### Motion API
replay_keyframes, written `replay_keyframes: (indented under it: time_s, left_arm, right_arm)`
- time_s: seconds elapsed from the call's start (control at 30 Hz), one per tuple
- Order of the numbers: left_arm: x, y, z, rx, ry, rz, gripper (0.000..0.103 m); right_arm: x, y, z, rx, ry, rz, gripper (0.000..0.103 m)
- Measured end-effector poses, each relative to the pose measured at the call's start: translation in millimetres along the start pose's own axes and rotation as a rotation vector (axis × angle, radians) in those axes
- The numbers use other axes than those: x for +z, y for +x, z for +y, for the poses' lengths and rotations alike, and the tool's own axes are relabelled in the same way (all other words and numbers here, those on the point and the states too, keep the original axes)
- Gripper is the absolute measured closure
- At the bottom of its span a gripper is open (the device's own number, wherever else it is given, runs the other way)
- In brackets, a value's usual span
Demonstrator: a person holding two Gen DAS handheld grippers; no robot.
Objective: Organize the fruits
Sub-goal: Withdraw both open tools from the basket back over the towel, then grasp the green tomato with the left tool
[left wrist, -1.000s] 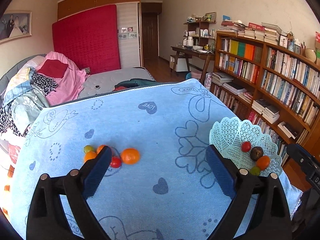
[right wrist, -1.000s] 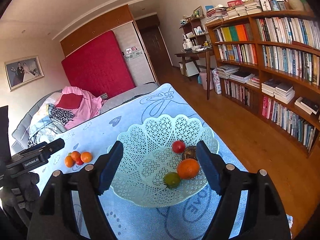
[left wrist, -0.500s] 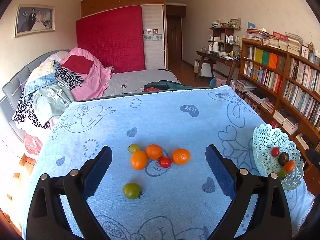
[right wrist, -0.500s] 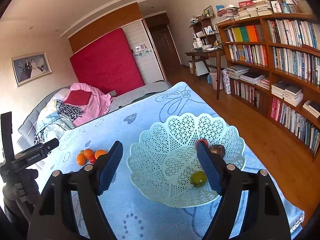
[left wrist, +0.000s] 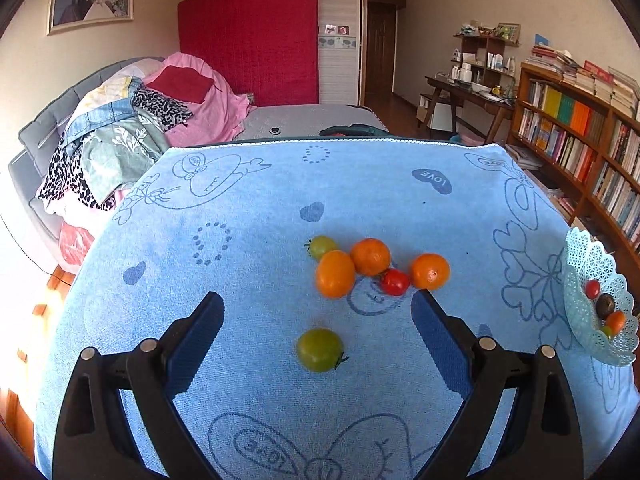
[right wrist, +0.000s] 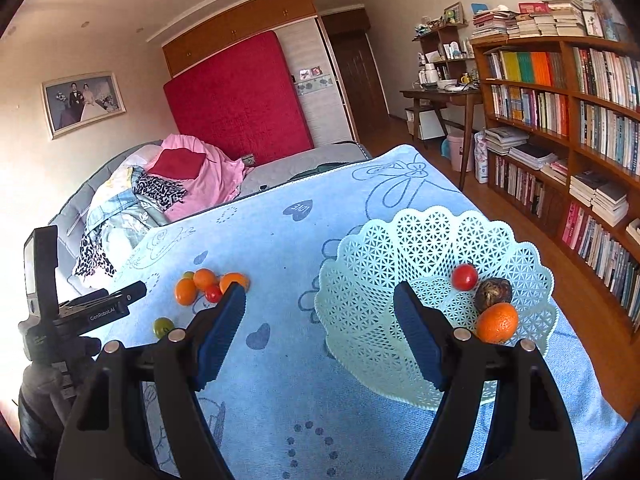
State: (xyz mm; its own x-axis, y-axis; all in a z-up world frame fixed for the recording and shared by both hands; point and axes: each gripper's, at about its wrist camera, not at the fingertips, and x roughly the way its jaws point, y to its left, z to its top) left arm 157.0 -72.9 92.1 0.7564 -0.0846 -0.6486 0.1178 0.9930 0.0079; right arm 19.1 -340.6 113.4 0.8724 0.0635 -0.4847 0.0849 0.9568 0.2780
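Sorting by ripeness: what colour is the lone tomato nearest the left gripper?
Green; the lone tomato shows best in the left wrist view.

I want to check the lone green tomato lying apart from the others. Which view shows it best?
The left wrist view: the green tomato lies large and unobstructed, centred before the open left gripper. The right wrist view shows it small, far left.
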Motion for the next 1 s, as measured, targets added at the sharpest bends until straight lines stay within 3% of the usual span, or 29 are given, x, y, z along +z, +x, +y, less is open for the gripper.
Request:
replay_keyframes:
  time_s: [0.4, 0.87, 1.0]
  left_arm:
    - [-27.0, 39.4, 10.9, 0.003, -0.008, 0.103, 0.010]
    - [-44.8, 62.4, 7.4, -0.064, 0.015, 0.172, 0.047]
    - [-46.1, 61.2, 3.6, -0.081, 0.036, 0.163, 0.065]
  right_arm:
    - [-5.9, 33.1, 30.1, 0.032, -0.070, 0.083, 0.025]
    - [-17.0, 72.5, 57.1, 0.053, -0.137, 0.166, 0.025]
    - [-18.8, 85.9, 65.3, 0.059, -0.153, 0.190, 0.025]
